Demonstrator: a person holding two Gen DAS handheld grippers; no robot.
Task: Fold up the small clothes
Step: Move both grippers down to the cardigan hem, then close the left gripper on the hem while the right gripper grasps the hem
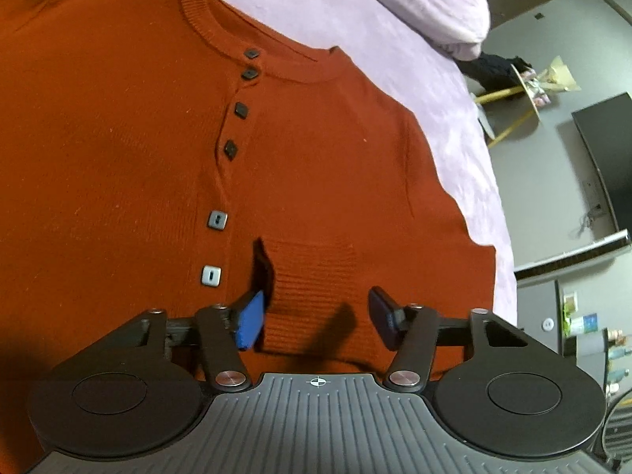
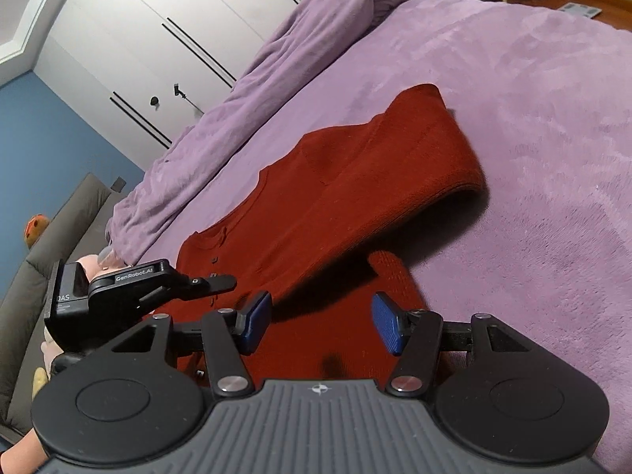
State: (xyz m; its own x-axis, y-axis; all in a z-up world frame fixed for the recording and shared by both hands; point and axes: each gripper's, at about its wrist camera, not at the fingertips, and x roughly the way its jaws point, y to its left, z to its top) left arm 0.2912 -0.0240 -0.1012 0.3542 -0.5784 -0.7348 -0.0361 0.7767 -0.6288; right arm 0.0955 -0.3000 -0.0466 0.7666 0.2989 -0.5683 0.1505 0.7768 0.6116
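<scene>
Rust cardigan [image 1: 118, 158] flat on purple bed [image 2: 533, 138] — left hand-held gripper [image 1: 316, 318] spread astride ribbed cuff [image 1: 312, 296]; right hand-held gripper [image 2: 322, 322] spread, nothing held.

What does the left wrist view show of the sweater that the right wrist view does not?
Only the left wrist view shows the ribbed neckline, the row of dark and pale buttons, and a ribbed cuff lying between the open left tool. Only the right wrist view shows the sleeve folded across the body, the white wardrobe, and the left tool from the side. Both show the rust-red sweater flat on the purple blanket.
</scene>
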